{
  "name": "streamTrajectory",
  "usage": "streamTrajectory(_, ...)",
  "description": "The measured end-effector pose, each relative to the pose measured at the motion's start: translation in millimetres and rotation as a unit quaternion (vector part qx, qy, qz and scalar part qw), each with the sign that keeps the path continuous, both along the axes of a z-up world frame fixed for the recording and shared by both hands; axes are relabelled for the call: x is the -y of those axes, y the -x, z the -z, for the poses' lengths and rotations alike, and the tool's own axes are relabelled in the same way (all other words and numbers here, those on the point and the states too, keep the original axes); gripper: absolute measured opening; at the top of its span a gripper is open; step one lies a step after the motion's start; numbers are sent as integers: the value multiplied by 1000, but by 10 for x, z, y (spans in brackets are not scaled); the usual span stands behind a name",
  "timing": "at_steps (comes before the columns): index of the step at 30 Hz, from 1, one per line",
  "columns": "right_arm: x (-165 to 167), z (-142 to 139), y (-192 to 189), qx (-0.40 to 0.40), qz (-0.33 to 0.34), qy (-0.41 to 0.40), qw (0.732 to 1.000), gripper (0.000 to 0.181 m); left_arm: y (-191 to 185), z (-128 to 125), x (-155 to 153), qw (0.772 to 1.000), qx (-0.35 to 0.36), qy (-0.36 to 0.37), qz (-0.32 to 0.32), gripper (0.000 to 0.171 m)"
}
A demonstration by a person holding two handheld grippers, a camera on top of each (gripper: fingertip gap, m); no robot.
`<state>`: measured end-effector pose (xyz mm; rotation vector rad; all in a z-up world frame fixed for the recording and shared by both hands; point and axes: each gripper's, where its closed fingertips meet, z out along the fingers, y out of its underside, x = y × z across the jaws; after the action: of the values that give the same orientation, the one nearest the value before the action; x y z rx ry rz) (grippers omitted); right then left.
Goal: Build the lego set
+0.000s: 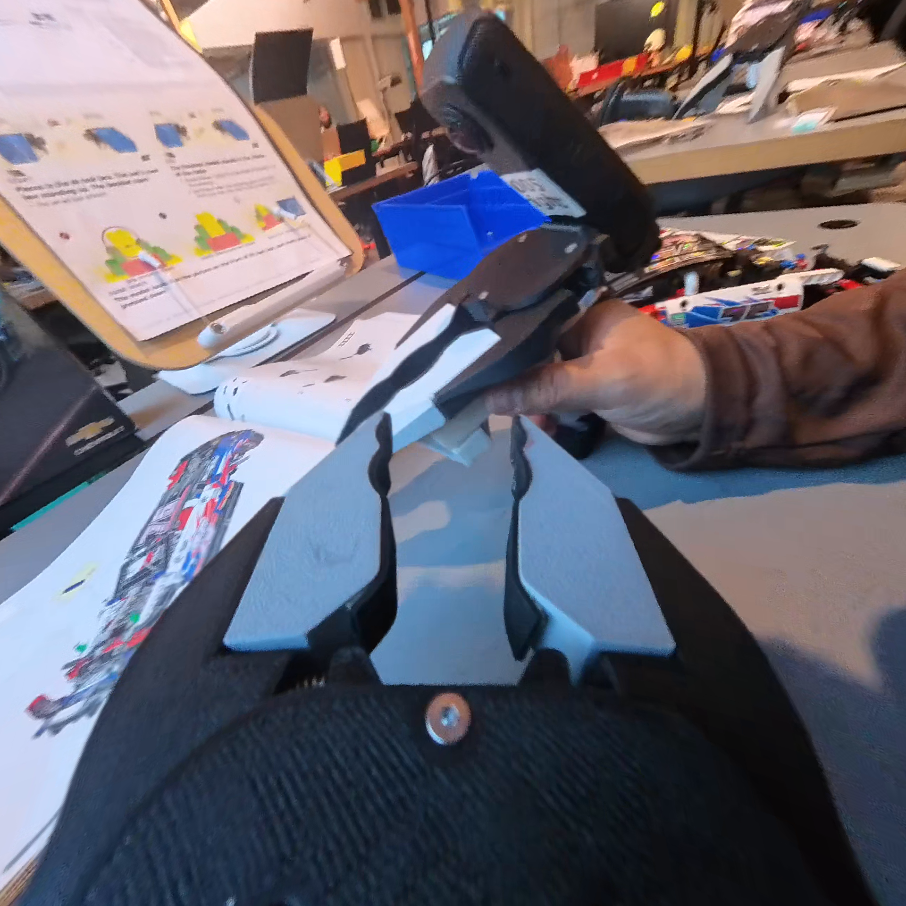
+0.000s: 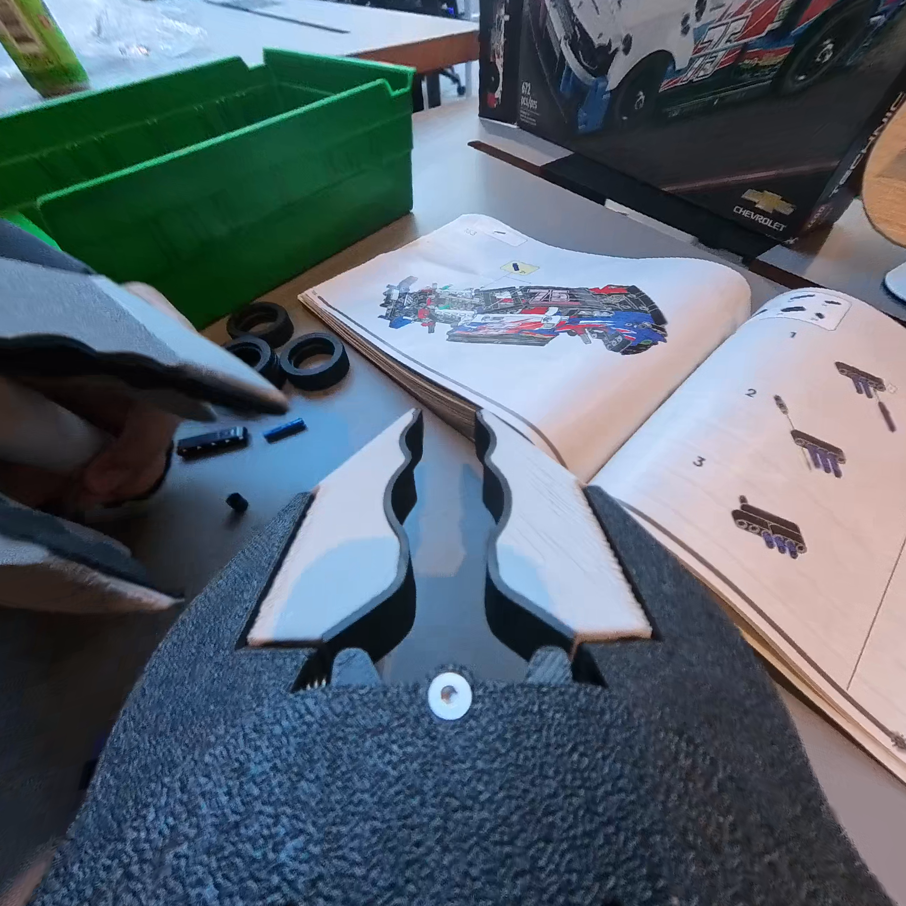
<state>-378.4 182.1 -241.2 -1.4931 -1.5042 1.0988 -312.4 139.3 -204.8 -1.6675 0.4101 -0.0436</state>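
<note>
Left claw: jaws stand wide apart with nothing between them, hovering over the grey desk. At 10 o'clock from its tips, the open instruction booklet lies flat on the desk, showing a printed car diagram.

Right claw: jaws stand narrowly apart, gripping nothing, pointing at the booklet's near corner. In the left wrist view, this claw appears at 12 o'clock, carried by a hand in a brown sleeve.

Loose parts, right wrist view, at 10 o'clock from the right claw tips:
- a small black pin, nearest;
- a black beam and a blue pin, just beside each other;
- three black tyres, clustered beyond, two touching.

Beyond the tyres stands a green bin; its contents cannot be seen. At 1 o'clock, the set's box stands upright behind the booklet.

Left wrist view, far zone: a partly built car model lies on the desk at 2 o'clock; a blue bin sits at 12 o'clock; a propped instruction board stands at 10 o'clock.
</note>
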Motion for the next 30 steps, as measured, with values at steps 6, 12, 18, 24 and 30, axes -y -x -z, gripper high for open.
streamTrajectory(6, 26, 43, 88, 15, -3, -17, 1000, 38, 140, 36, -11, 999, -29, 9, -33, 37)
streamTrajectory(12, 47, 31, 54, 14, -7, -29, 999, 37, 750, 51, 540, 980, -97, 126, -122, 30)
streamTrajectory(18, 70, -76, -11, -6, -22, -20, 1000, 21, 753, 358, 1088, 959, -70, 254, -102, 17)
streamTrajectory(24, 91, -128, -56, -25, -36, 6, 999, 13, 686, 679, 1252, 938, -81, 316, -118, 11)
streamTrajectory(30, 116, -171, -123, -41, -40, -8, 998, 14, 612, 819, 1600, 924, -34, 364, -110, 8)
